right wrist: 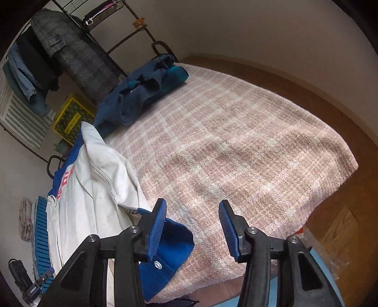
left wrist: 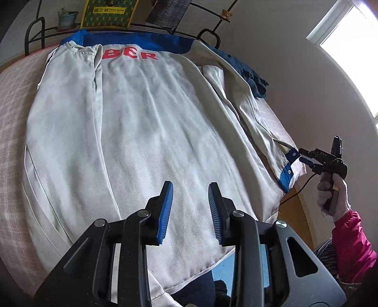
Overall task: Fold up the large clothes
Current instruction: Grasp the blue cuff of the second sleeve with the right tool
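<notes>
Writing: large red block letters "BER" [left wrist: 130, 54] run across the upper back of the white cotton jacket with blue yoke and cuffs [left wrist: 132, 132]; anything before them is hidden under a folded sleeve. A yellow-green patterned bag [left wrist: 108, 11] on the black metal rack [left wrist: 35, 30] carries a yellow label strip with Chinese characters and small Latin text, too small to read. The right gripper's black body shows pale lettering, also unreadable.

Location: the jacket lies back-up and spread flat on the pink-and-white checked woven blanket [right wrist: 236, 141] covering the bed. Its left sleeve is folded in over the body; the right sleeve lies along the right side, its blue snap-button cuff [left wrist: 289, 165] at the blanket's near right edge.

Edges and room: in the right wrist view, a wide stretch of bare blanket lies beyond the jacket. A crumpled dark blue garment [right wrist: 141, 94] sits at the far corner, well apart from the cuff. Brown wood flooring borders the blanket's edge.

Left gripper [left wrist: 190, 212]: blue ribbed pads parted moderately, hovering above the jacket's lower back, nothing between them.

Right gripper [right wrist: 192, 229]: held by a white-gloved hand [left wrist: 333, 196] with a pink sleeve [left wrist: 352, 245]. Pads spread. The blue cuff lies under and against the left finger, not pinched; the gap between the pads shows only blanket.
</notes>
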`<action>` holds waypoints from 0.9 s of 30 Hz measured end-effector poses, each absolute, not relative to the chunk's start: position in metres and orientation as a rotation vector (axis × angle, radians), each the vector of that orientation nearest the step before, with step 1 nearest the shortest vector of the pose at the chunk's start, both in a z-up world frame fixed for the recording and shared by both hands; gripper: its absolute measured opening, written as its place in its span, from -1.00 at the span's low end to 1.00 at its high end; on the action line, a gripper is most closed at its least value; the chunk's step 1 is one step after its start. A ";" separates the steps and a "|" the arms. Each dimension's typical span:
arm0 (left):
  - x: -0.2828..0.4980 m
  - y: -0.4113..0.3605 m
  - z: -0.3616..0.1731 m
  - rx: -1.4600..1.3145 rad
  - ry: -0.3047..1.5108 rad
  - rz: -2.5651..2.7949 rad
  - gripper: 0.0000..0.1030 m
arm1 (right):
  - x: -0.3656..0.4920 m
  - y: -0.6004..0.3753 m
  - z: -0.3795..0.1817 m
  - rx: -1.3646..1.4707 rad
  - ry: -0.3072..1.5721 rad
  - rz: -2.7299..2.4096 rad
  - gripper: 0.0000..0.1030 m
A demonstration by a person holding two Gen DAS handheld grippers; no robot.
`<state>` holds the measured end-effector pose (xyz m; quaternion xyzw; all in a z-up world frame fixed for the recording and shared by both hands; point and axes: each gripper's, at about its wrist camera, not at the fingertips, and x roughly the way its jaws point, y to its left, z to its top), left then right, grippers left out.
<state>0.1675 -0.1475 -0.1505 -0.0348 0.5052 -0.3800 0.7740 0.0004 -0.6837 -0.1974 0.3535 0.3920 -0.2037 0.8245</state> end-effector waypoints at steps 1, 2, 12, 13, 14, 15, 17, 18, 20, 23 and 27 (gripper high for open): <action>0.167 -0.149 -0.150 -0.079 1.097 -0.830 -0.41 | 0.005 -0.681 -0.201 0.743 0.847 -0.429 -0.04; 0.167 -0.150 -0.150 -0.082 1.099 -0.836 -0.40 | 0.009 -0.678 -0.204 0.730 0.856 -0.427 -0.04; 0.167 -0.144 -0.159 -0.087 1.138 -0.834 -0.40 | 0.021 -0.660 -0.231 0.794 0.924 -0.327 0.16; 0.167 -0.142 -0.159 -0.090 1.140 -0.833 -0.40 | 0.021 -0.657 -0.232 0.789 0.929 -0.324 0.16; 0.167 -0.141 -0.158 -0.092 1.138 -0.831 -0.40 | 0.022 -0.654 -0.231 0.779 0.931 -0.323 0.16; 0.168 -0.140 -0.158 -0.094 1.135 -0.829 -0.40 | 0.022 -0.651 -0.230 0.775 0.930 -0.310 0.16; 0.168 -0.138 -0.157 -0.099 1.133 -0.829 -0.40 | 0.025 -0.644 -0.229 0.750 0.940 -0.296 0.16; 0.168 -0.138 -0.156 -0.101 1.133 -0.831 -0.40 | 0.027 -0.641 -0.230 0.724 0.957 -0.304 0.16; 0.168 -0.139 -0.157 -0.099 1.136 -0.836 -0.40 | 0.031 -0.634 -0.232 0.675 0.982 -0.316 0.14; 0.167 -0.140 -0.157 -0.098 1.140 -0.841 -0.40 | 0.033 -0.628 -0.231 0.655 0.993 -0.303 -0.44; 0.165 -0.141 -0.156 -0.087 1.132 -0.842 -0.40 | 0.037 -0.616 -0.221 0.597 0.989 -0.313 -0.81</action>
